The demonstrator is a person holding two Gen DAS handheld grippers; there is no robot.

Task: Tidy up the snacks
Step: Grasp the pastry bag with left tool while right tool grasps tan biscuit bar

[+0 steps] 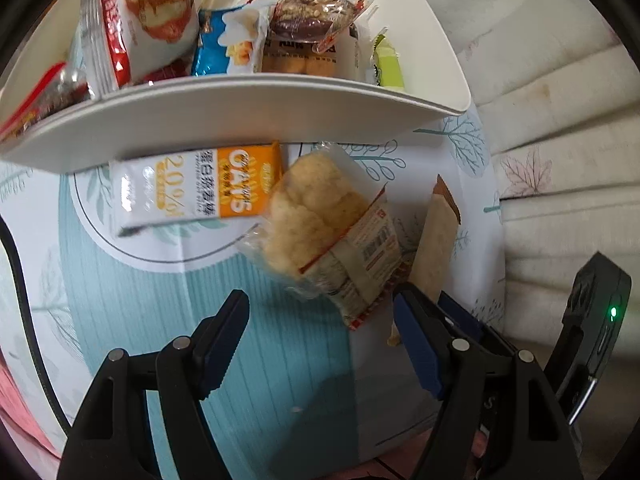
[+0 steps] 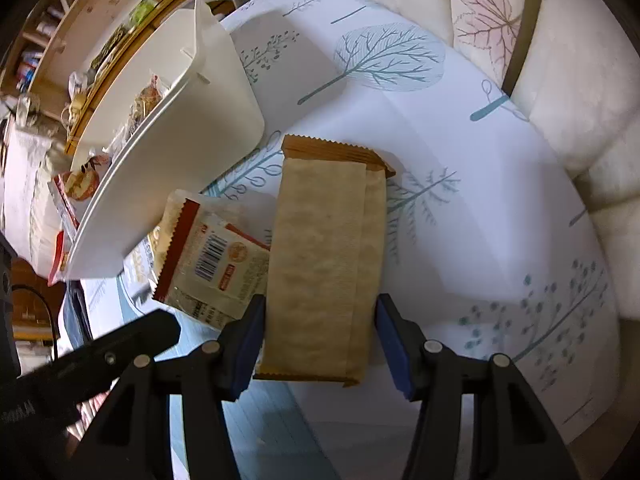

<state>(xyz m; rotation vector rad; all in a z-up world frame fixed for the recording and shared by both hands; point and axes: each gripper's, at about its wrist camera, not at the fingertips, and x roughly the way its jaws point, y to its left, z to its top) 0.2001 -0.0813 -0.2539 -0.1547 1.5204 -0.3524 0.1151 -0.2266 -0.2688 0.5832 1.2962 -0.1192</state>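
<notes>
A white bin (image 1: 240,108) holds several snack packs and stands on a tree-print cloth; it also shows in the right wrist view (image 2: 192,128). In front of it lie an orange-and-white OATS bar (image 1: 192,188), a clear pack of rice crackers (image 1: 320,232) and a tan bar with brown ends (image 1: 436,240). My left gripper (image 1: 320,336) is open and empty, just short of the cracker pack. My right gripper (image 2: 320,340) is open with its fingers on either side of the tan bar (image 2: 328,256). The cracker pack (image 2: 212,264) lies left of it.
A cream cushioned sofa (image 1: 560,100) runs along the right of the cloth (image 2: 460,160). A wooden shelf (image 2: 80,20) with small items stands behind the bin. The right gripper's body (image 1: 592,320) shows at the right edge of the left wrist view.
</notes>
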